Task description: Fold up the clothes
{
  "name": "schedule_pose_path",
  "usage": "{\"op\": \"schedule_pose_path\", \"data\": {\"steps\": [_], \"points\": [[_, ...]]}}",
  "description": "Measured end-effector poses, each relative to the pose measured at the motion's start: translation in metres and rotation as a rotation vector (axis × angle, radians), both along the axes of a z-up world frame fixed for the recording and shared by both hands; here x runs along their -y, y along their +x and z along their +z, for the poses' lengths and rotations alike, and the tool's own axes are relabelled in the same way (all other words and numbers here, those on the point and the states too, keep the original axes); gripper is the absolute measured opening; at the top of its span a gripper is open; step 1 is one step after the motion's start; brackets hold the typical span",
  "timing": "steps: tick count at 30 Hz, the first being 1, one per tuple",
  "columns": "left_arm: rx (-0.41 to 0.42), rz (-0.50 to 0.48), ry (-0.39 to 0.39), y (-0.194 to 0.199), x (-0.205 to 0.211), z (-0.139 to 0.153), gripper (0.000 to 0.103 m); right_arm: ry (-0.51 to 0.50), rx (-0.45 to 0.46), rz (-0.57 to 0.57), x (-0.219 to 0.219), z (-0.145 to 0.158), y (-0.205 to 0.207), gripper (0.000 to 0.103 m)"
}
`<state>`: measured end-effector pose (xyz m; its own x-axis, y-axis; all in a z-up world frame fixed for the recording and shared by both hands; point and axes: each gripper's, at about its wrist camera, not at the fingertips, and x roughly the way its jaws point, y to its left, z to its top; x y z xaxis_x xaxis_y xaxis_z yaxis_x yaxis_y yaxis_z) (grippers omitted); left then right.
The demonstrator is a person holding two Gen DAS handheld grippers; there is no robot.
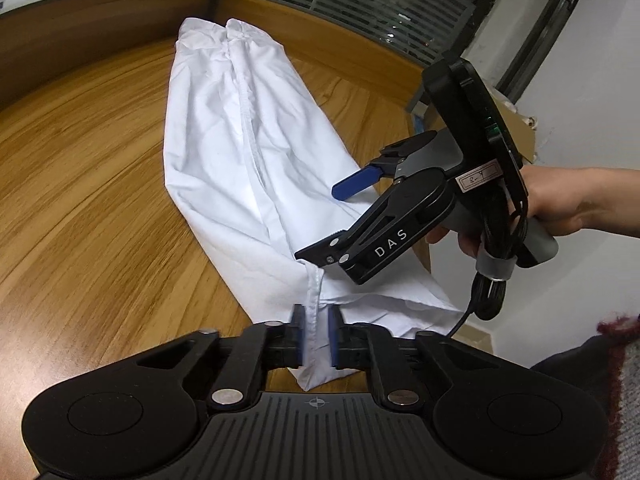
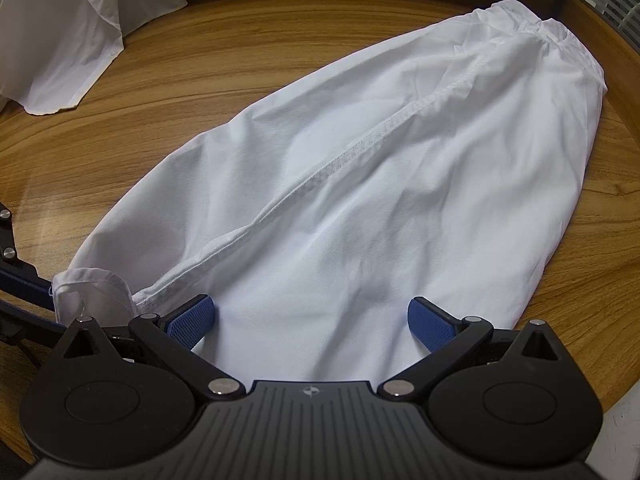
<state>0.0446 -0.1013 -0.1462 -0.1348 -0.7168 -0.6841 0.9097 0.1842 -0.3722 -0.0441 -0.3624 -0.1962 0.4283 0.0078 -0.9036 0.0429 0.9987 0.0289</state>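
The long white cotton garment (image 2: 360, 184), seamed down its middle and gathered at the far end, lies stretched along the wooden worktop (image 1: 88, 208), its near end reaching the worktop's edge. It looks like a pair of trousers already doubled lengthwise, though that cannot be told for certain.

The left gripper (image 1: 316, 340) has its jaws closed together on the near hem corner, a strip of white cloth pinched between the blue pads. The right gripper (image 2: 312, 320) hovers over the near end of the garment beside it, its jaws wide apart and nothing between them; in the left wrist view the person's hand (image 1: 560, 208) holds it angled steeply down at the cloth.

By the look of it, the step in hand is taking hold of the near end for a fold across the length: one corner is secured, the other not yet. The next move would call for the right jaws to come down and close on the opposite hem corner, catching all layers, so both hands can lift evenly and carry the end toward the gathered waist without skewing the seam.

A second white garment (image 2: 60, 32) lies crumpled at the far left of the worktop, well apart.
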Motion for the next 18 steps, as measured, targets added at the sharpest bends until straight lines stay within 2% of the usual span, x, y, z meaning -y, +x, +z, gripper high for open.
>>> {"op": "schedule_pose_path", "data": {"steps": [4,9,12,16,18], "points": [[0.001,0.041,-0.005,-0.002,-0.004,0.004,0.003,0.0,-0.001,-0.001,0.0,0.0,0.0,0.103],[0.062,0.176,0.036,-0.007,-0.017,0.018,0.003,0.0,0.0,-0.001,-0.001,0.0,0.001,0.103],[0.076,0.29,0.126,-0.01,-0.024,0.021,0.002,0.0,0.004,0.0,-0.001,0.0,0.001,0.103],[0.013,0.443,0.259,-0.006,-0.027,0.013,0.002,-0.002,0.014,0.002,-0.002,0.0,0.0,0.103],[0.01,0.494,0.315,-0.003,-0.027,0.007,0.002,-0.003,0.023,0.007,-0.002,-0.001,-0.002,0.103]]}}
